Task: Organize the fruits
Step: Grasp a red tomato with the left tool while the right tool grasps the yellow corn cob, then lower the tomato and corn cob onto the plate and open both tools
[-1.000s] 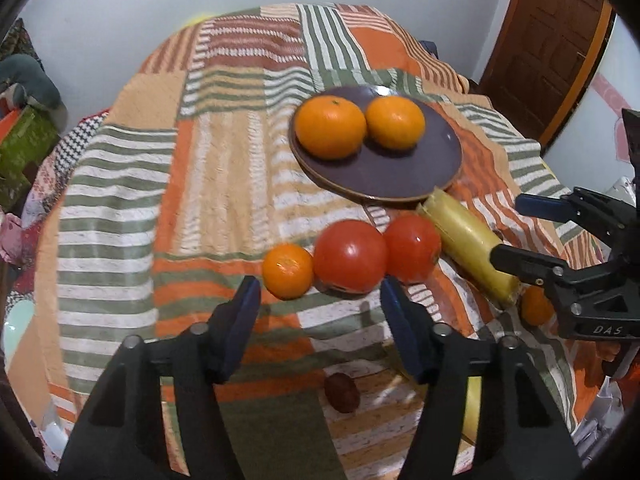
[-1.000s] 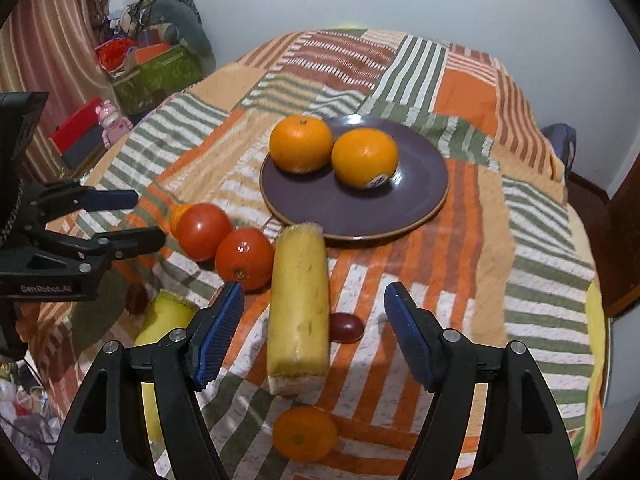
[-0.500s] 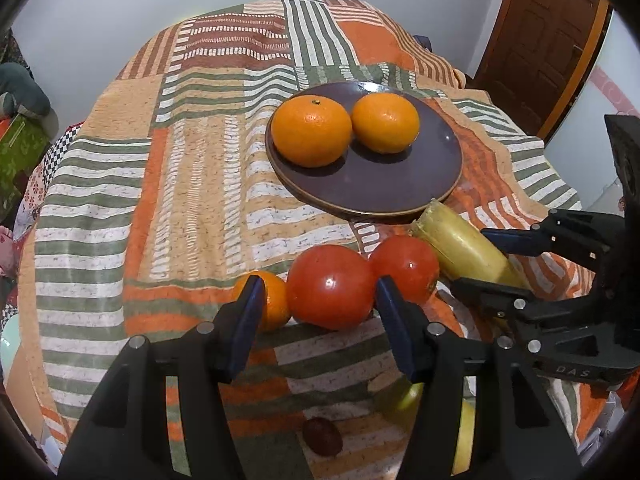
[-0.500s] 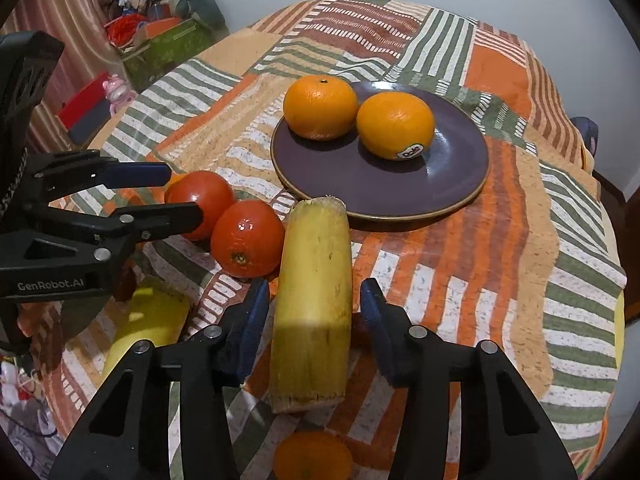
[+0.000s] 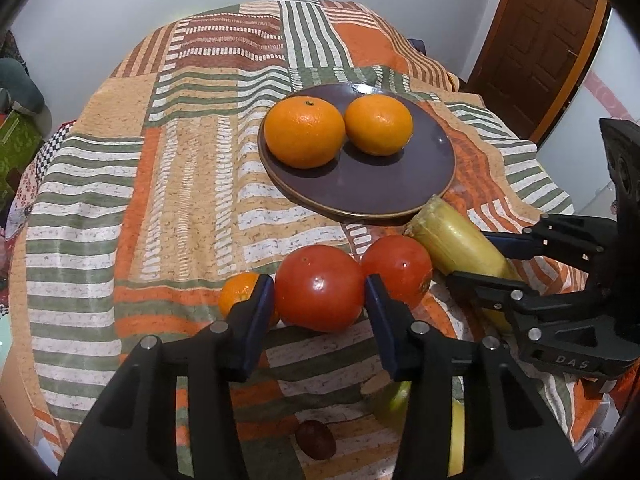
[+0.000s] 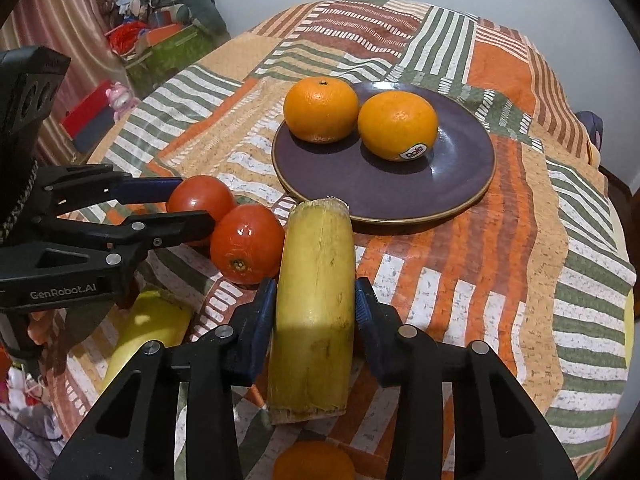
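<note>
A dark purple plate (image 5: pixel 400 184) (image 6: pixel 452 188) holds two oranges (image 5: pixel 305 137) (image 5: pixel 378 124) on the striped patchwork cloth. My left gripper (image 5: pixel 320 292) is closed around a large red tomato (image 5: pixel 319 288), its blue pads touching both sides. A second tomato (image 5: pixel 400 266) (image 6: pixel 247 243) lies right beside it. My right gripper (image 6: pixel 315 300) is shut on a thick yellow sugarcane piece (image 6: pixel 314 300) (image 5: pixel 460 244) that lies pointing at the plate.
A small orange (image 5: pixel 240 292) sits left of the held tomato. A dark plum (image 5: pixel 315 439) and a yellow-green fruit (image 5: pixel 400 404) (image 6: pixel 148 328) lie near the front. Another orange (image 6: pixel 314 460) lies at the bottom edge. A wooden door (image 5: pixel 540 40) stands far right; clutter (image 6: pixel 160 48) sits left.
Both grippers moved forward and down and narrowed. The left one closed around the large tomato; the right one closed on the sugarcane piece.
</note>
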